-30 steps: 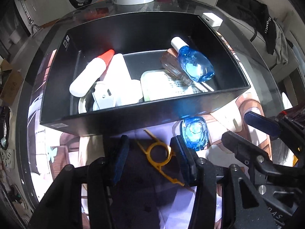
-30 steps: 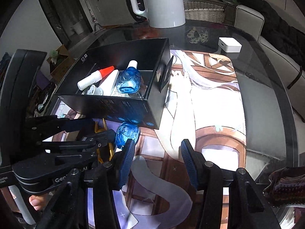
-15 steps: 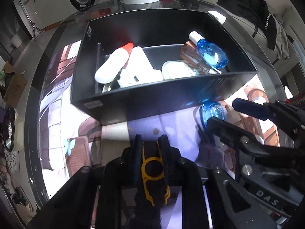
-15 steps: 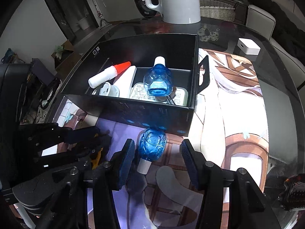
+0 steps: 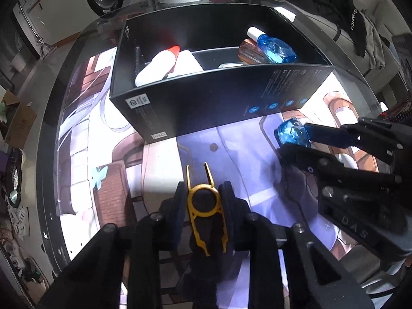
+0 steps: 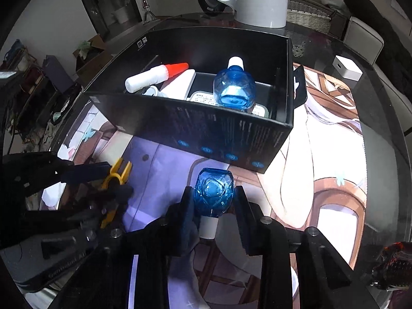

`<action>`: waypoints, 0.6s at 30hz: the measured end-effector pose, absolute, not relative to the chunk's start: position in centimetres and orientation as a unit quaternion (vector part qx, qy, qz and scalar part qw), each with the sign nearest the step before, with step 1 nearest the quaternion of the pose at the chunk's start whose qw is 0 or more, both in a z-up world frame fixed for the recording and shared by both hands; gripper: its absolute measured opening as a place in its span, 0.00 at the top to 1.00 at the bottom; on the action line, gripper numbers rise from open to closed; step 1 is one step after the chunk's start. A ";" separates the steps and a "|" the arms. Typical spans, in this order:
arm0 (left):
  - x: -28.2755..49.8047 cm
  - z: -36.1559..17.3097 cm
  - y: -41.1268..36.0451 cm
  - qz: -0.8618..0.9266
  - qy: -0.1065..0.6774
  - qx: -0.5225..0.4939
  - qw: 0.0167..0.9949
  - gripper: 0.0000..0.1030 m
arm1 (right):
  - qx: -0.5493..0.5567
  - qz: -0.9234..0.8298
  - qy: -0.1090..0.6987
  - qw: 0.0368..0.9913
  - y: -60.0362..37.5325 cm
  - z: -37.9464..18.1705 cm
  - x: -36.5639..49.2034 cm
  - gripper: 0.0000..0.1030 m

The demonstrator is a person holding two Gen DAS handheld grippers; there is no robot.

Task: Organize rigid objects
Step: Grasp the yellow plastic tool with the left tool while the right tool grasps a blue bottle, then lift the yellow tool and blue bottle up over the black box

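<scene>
A black open box [image 5: 219, 97] stands on the picture mat and holds a white bottle with a red cap [image 5: 157, 64], a blue bottle [image 6: 234, 90] and other small items. In front of it my left gripper [image 5: 203, 193] has a yellow forked plastic tool [image 5: 204, 206] pressed between its pads, though the jaws are opening a little. To its right, my right gripper [image 6: 213, 198] is closing on a second small blue bottle [image 6: 213, 193], white cap toward the camera, and the pads touch its sides. The left gripper [image 6: 116, 180] with the yellow tool [image 6: 117, 172] also shows in the right wrist view.
A white kettle [image 6: 260, 0] stands behind the box [image 6: 206, 128]. A small white cube [image 6: 347, 68] lies at the far right of the glass table. A dark brush [image 6: 394, 265] sits near the right front edge. The round table rim curves close on the left.
The left gripper shut on the yellow tool and drew back from the box. The right gripper slid over the loose blue bottle and closed its jaws around it.
</scene>
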State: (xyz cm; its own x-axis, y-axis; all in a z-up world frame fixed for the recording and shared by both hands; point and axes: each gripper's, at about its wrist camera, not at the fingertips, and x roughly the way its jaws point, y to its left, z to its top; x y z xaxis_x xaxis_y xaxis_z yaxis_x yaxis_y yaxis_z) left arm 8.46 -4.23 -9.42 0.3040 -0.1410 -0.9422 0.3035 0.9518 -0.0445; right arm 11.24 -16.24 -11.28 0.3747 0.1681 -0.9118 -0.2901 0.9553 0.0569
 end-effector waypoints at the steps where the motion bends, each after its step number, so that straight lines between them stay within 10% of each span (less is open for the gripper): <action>1: 8.5 -9.4 -4.3 -0.139 0.573 0.070 0.804 0.76 | -0.056 0.139 0.544 0.826 -16.2 -11.3 10.9 0.70; 18: 7.9 -9.5 -4.5 -0.141 0.573 0.076 0.803 0.76 | -0.072 0.146 0.542 0.824 -16.7 -11.1 8.7 0.70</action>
